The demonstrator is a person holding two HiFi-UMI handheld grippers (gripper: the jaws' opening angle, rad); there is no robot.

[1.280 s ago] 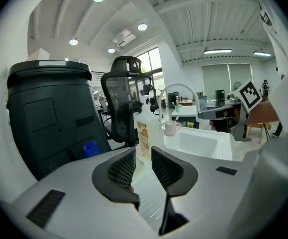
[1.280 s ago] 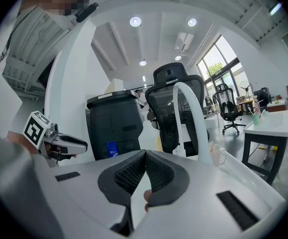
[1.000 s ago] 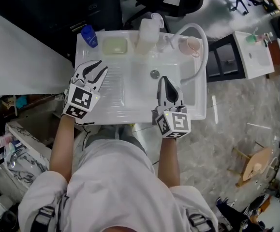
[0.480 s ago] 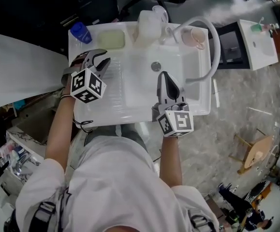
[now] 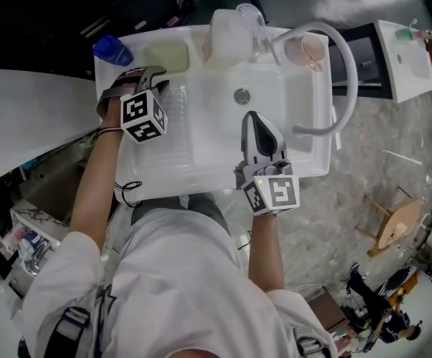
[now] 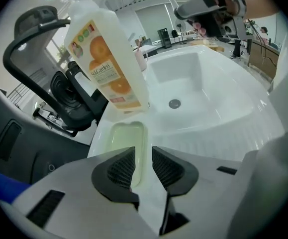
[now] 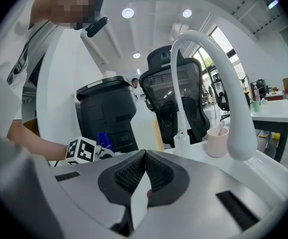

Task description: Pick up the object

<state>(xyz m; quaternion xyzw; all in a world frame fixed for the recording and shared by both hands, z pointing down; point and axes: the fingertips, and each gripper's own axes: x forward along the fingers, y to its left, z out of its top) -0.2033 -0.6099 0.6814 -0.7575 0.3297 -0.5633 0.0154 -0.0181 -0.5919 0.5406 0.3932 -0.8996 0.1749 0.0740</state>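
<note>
Soap (image 5: 165, 57) flat, long axis along sink's (image 5: 298, 166) back edge, left corner. Left gripper (image 6: 143, 158) slightly parted, empty; right gripper (image 7: 144, 158) pinched together. Marbled floor (image 5: 380, 125).

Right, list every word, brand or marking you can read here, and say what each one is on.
"SitGarden", as best it reads, on the orange-printed label of the white bottle.
Smaller print lower on that label: too small to read.
Marker cubes: black-and-white square codes only, no letters or numbers.
Nothing else in view carries readable text.
</note>
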